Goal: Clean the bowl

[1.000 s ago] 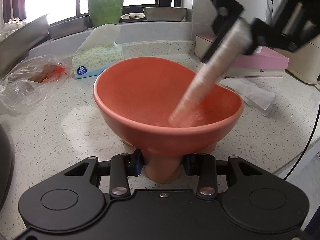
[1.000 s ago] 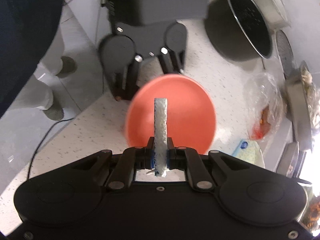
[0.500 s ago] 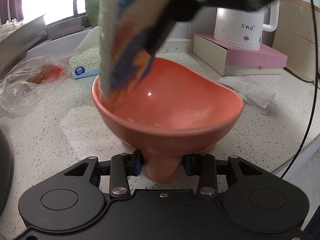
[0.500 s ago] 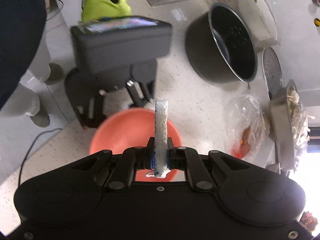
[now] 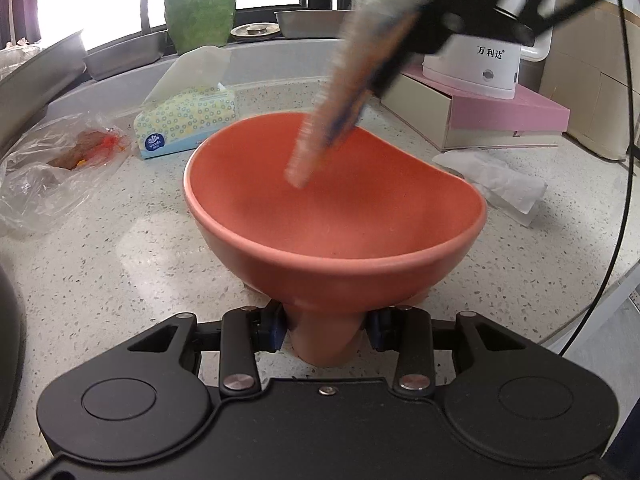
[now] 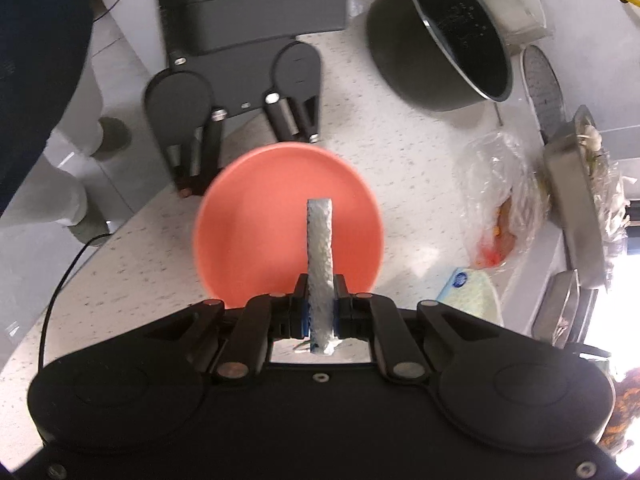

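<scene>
Since half a second ago the sponge [image 5: 320, 120] swings from the bowl's left wall to over its far middle, tip down inside, blurred. One salmon-red bowl [image 5: 336, 216] sits on the speckled counter [image 5: 120, 248], and the left gripper [image 5: 325, 330] has its pads clamped on the bowl's foot. The right gripper [image 6: 320, 312] is pinched tight on the one sponge strip. Behind the bowl to the left is one tissue pack [image 5: 186, 122] with a blue logo too small to read, and further left one crumpled plastic bag [image 5: 52, 172]. Behind the bowl to the right is a white kettle [image 5: 476, 64] marked "万利达" on one pink box [image 5: 504, 120]. Right wrist view shows one dark pot [image 6: 444, 40] beyond the bowl.
</scene>
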Action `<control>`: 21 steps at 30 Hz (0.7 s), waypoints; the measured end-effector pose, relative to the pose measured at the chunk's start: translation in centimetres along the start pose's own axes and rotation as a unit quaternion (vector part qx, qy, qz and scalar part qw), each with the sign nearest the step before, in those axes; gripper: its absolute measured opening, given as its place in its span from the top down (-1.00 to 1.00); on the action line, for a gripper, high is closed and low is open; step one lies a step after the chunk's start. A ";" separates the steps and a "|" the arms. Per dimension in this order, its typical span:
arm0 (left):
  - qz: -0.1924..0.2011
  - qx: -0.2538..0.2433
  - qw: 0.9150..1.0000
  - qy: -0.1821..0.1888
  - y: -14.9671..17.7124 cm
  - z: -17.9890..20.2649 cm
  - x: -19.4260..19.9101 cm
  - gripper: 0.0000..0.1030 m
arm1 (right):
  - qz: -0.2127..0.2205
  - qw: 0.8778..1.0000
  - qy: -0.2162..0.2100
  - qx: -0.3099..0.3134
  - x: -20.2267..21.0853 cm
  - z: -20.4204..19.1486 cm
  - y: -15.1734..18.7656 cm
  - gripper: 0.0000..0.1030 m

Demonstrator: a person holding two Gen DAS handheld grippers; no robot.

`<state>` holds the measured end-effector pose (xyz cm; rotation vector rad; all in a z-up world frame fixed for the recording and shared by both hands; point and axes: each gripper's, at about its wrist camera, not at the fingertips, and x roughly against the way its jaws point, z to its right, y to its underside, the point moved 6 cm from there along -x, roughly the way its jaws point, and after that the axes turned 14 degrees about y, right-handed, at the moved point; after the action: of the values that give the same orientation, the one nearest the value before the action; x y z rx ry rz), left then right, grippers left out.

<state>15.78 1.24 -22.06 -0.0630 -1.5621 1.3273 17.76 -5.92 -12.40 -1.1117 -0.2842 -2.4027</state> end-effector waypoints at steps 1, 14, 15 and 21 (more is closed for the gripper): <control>-0.001 -0.001 1.000 0.000 0.0 0.0 0.0 0.26 | 0.000 1.000 -0.001 0.001 0.1 -0.1 -0.1 0.78; -0.003 0.001 1.000 -0.002 -0.2 0.1 -0.1 0.25 | 0.038 0.999 -0.034 0.008 1.5 -2.2 -3.3 0.79; -0.004 0.002 1.000 -0.002 -0.2 0.1 -0.1 0.25 | 0.039 0.999 -0.030 0.003 1.4 -1.8 -3.5 0.79; -0.030 -0.007 1.000 0.001 -0.9 0.0 -0.6 0.06 | 0.037 0.999 -0.014 -0.024 0.2 0.2 -3.9 0.79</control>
<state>16.57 0.51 -21.75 -0.0254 -1.5599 1.2688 15.86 -2.55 -12.05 -1.1574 -0.1908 -2.3414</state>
